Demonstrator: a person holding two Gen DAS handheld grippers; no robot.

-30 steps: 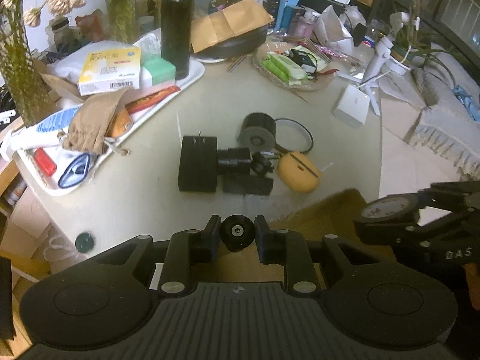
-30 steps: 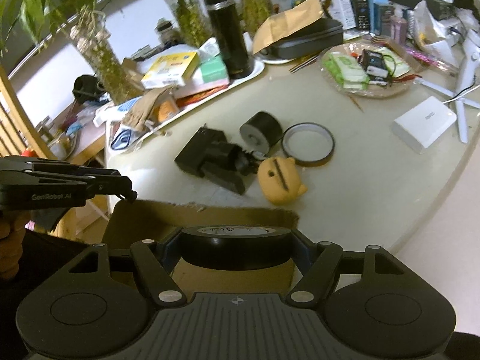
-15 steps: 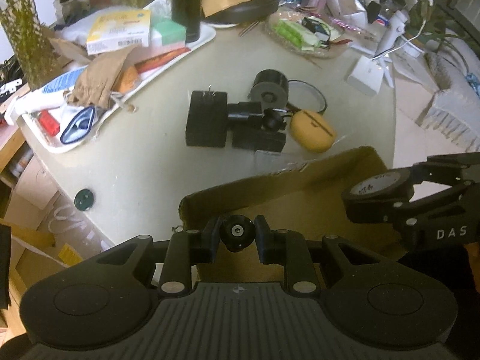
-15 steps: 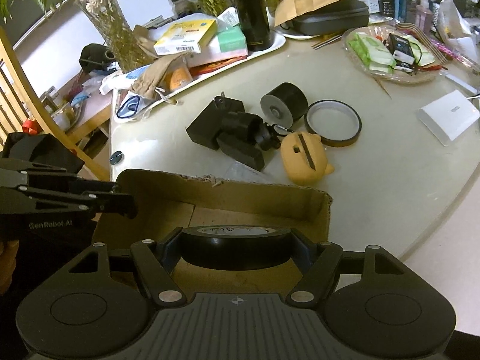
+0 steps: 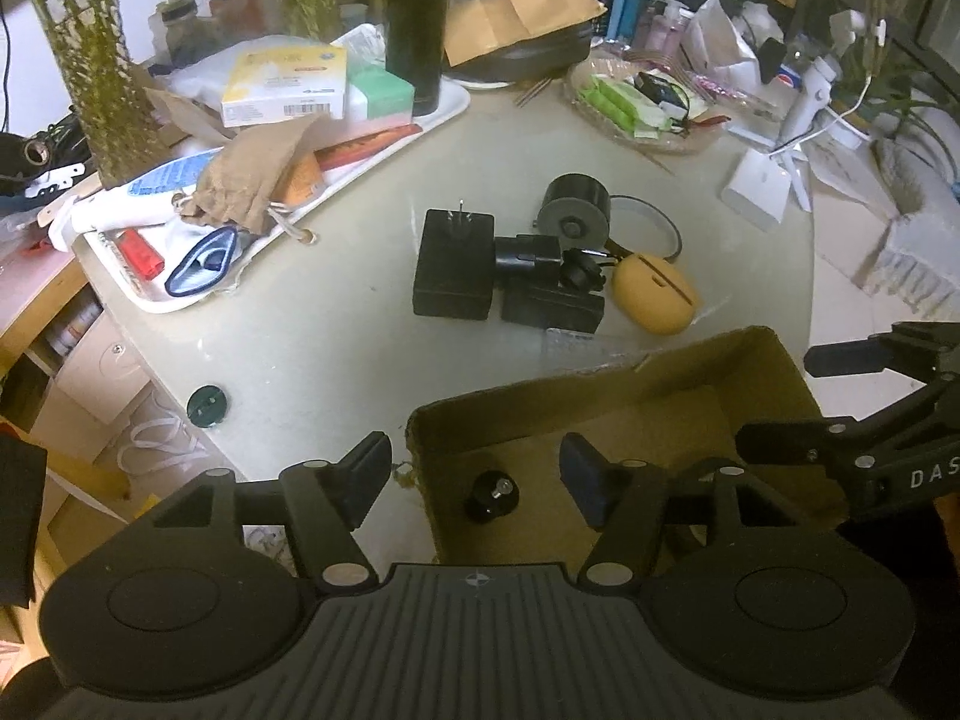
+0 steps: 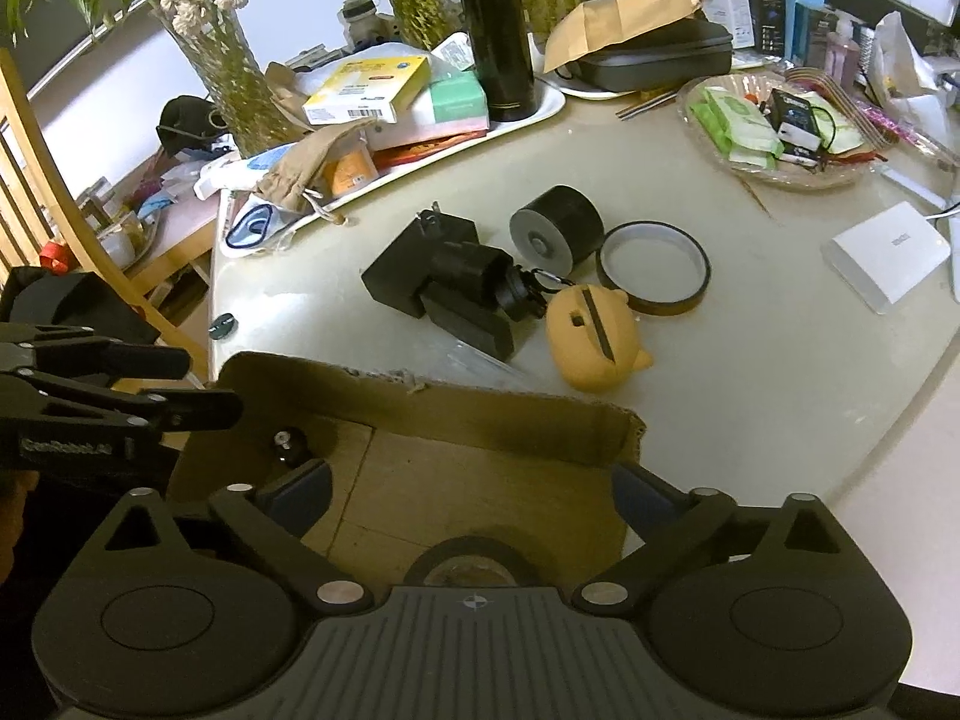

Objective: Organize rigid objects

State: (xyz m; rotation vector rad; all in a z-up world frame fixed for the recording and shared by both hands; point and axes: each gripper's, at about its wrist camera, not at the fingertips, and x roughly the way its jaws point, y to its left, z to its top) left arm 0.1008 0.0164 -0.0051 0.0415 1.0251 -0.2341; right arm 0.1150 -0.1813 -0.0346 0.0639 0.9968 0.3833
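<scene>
Since both hand-held grippers hang open and empty over the cardboard box (image 5: 606,402), the sorting looks partly done. The left hand-held gripper (image 5: 474,471) has its fingers spread above a small black knob (image 5: 489,495) lying on the box floor. The right hand-held gripper (image 6: 471,492) is spread just as wide above a roll of black tape (image 6: 471,561), which also lies in the box, half hidden by the gripper body. That makes two things in the box.

On the counter (image 5: 336,330), just beyond the box's torn far wall, I count at least six more packed closely together: a black plug adapter (image 5: 453,267) with its prongs pointing away, a black camera-like block (image 5: 531,255) touching it, a flat black block (image 5: 552,309) beside that, a fat black spool (image 5: 573,207), a thin dark tape ring (image 6: 654,267), and one yellow case (image 5: 654,294). A small clip may lie among them, but I cannot tell.

All of these look hard and fairly light. The adapter and blocks probably suit a squeeze across their flat sides, away from the prongs. The spool may roll, so its flat ends seem the safer hold. The thin ring could flex, so pinching its wall is likely better. The rounded yellow case looks smooth and might slip unless taken across its narrow middle.
</scene>
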